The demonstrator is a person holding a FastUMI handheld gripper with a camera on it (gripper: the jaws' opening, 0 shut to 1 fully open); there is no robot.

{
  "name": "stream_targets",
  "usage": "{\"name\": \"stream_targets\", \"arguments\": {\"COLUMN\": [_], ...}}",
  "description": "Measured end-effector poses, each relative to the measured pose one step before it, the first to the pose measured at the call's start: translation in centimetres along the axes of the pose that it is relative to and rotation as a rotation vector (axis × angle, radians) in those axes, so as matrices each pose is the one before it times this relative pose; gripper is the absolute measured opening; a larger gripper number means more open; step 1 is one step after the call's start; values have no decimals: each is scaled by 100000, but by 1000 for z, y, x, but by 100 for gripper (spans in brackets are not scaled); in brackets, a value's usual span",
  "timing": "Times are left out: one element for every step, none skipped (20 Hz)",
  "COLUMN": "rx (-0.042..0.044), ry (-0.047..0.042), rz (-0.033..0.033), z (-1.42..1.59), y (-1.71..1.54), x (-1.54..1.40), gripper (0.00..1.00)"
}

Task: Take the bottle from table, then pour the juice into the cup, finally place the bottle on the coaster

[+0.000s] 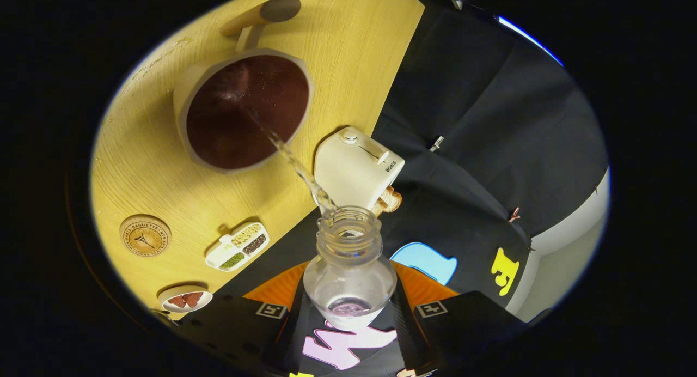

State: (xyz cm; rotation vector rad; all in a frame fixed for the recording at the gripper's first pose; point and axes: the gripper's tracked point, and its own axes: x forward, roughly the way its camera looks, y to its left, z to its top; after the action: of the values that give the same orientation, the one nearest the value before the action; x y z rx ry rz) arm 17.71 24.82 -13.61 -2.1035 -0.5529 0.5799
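Clear bottle (349, 268) gripped by tool (351, 311); pouring into cup (245, 113).

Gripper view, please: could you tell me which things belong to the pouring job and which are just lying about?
Job:
- bottle, held between the fingers, pouring
- cup
- coaster

Lying about:
- toaster
- divided seed dish
- butterfly dish

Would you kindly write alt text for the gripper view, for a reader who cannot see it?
A clear bottle clamped between the gripper jaws is tipped, sending a thin stream of liquid into a dark-lined cup on the wooden table. A round coaster lies beside a small divided dish.
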Motion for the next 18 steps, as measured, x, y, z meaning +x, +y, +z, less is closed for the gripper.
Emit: {"name": "stream_targets", "arguments": {"rx": [-228,-509,-501,-292,-319,-146,8,152,-105,-146,-27,-170,-117,-70,-168,-642,-214,-124], "ry": [-139,-329,-281,-319,-137,-354,-141,-256,-137,78,179,11,-200,-120,-198,-93,-154,-9], "rz": [-332,-305,-282,39,143,211,135,-47,-51,387,282,281,-18,91,-184,21,115,281], "z": [52,80,56,89,-29,112,81,34,102,61,-83,-11,90,37,72,11,26,-34], "y": [-165,-145,-142,43,154,118,29,-26,42,110,117,116,-9,84,63,108,81,95], "x": [31,-32,22,-56,87,-81,-66,-66,-53,92,49,48,58,-75,-86,-71,49,-40], "gripper": [71,71,71,71,71,71,71,71,71,71,71,71,71,71,71,71,71,71]}}
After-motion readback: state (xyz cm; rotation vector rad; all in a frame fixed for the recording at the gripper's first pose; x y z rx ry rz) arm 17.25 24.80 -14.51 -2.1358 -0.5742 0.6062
